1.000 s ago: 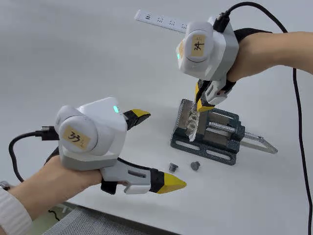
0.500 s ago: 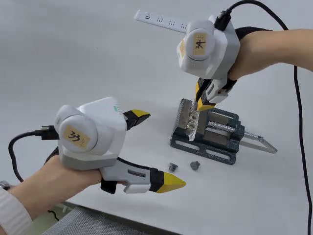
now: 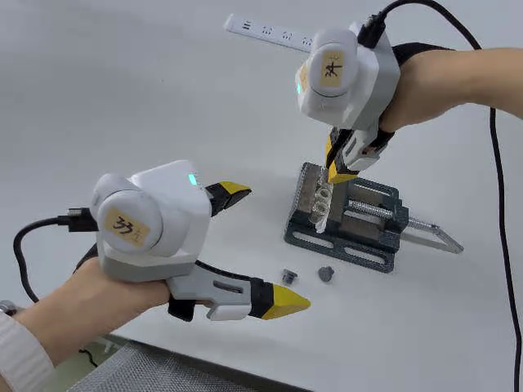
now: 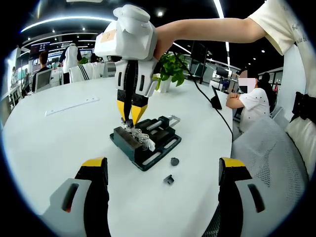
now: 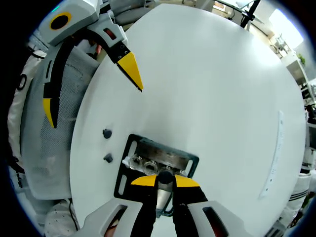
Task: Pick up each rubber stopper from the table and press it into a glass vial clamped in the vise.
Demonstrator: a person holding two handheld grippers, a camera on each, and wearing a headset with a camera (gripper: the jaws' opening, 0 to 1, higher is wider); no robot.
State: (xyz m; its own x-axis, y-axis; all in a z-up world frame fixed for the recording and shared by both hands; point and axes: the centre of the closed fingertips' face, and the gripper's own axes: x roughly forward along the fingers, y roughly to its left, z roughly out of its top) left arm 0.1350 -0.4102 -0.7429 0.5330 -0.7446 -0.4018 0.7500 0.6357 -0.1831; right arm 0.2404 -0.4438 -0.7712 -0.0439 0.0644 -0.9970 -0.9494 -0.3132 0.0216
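Observation:
A dark vise (image 3: 372,245) stands on the white table and clamps a row of clear glass vials (image 3: 320,206). My right gripper (image 3: 337,173) hangs just over the far end of that row, shut on a dark rubber stopper (image 5: 165,176); the vials (image 5: 143,162) lie right in front of its tips. Two loose stoppers (image 3: 288,277) (image 3: 326,275) rest on the table in front of the vise. My left gripper (image 3: 263,247) is open and empty, held low to the left of the vise (image 4: 148,143), facing the right gripper (image 4: 131,114).
A white power strip (image 3: 270,34) lies at the back of the table. The vise's handle (image 3: 433,237) sticks out to the right. The right gripper's black cable (image 3: 498,212) hangs down the right side. The table edge runs close under my left gripper.
The right gripper has risen slightly over the vials, with the stopper still in it. The left gripper has stayed in place.

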